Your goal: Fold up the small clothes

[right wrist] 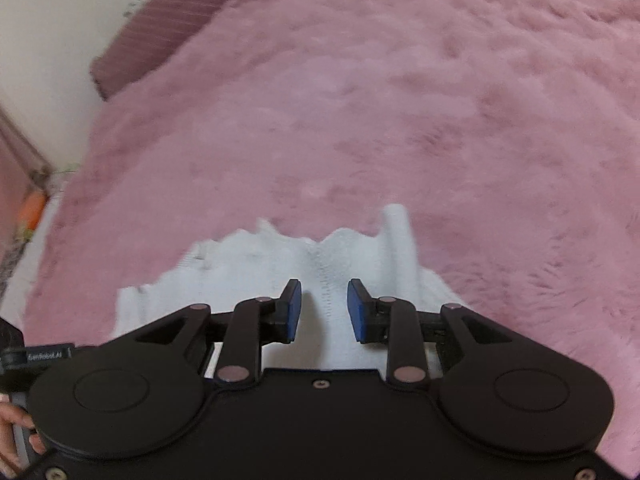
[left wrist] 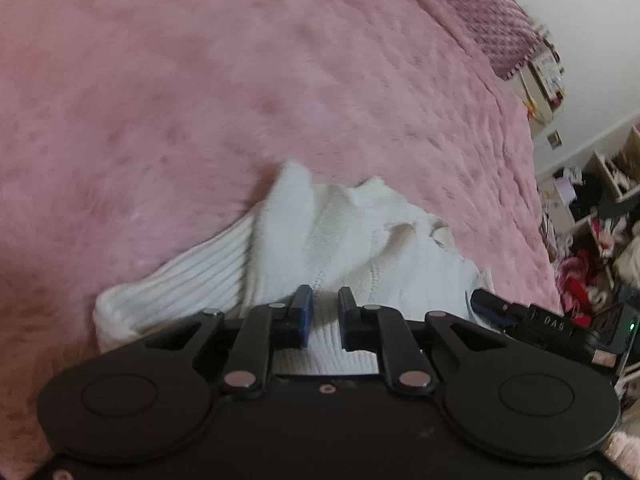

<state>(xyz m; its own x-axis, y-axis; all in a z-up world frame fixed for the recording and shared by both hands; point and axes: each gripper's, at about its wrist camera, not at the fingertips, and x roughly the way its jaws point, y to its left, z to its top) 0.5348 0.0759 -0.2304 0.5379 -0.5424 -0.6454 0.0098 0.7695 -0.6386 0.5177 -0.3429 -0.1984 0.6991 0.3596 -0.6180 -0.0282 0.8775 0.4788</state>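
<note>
A small white knit garment (left wrist: 340, 240) lies bunched on a pink fluffy blanket (left wrist: 240, 100). One ribbed part (left wrist: 180, 288) sticks out to the left. My left gripper (left wrist: 325, 304) hovers over its near edge, jaws a little apart, holding nothing that I can see. The other gripper's tip (left wrist: 492, 304) shows at the garment's right side. In the right wrist view the same garment (right wrist: 260, 276) lies under my right gripper (right wrist: 324, 300), which is open over its middle seam and grips nothing.
The pink blanket (right wrist: 400, 100) covers the bed. A purple quilted pillow (left wrist: 488, 12) lies at the far end. The bed's right edge drops to a cluttered floor with shelves (left wrist: 600, 208). A wall (right wrist: 48, 40) stands left of the bed.
</note>
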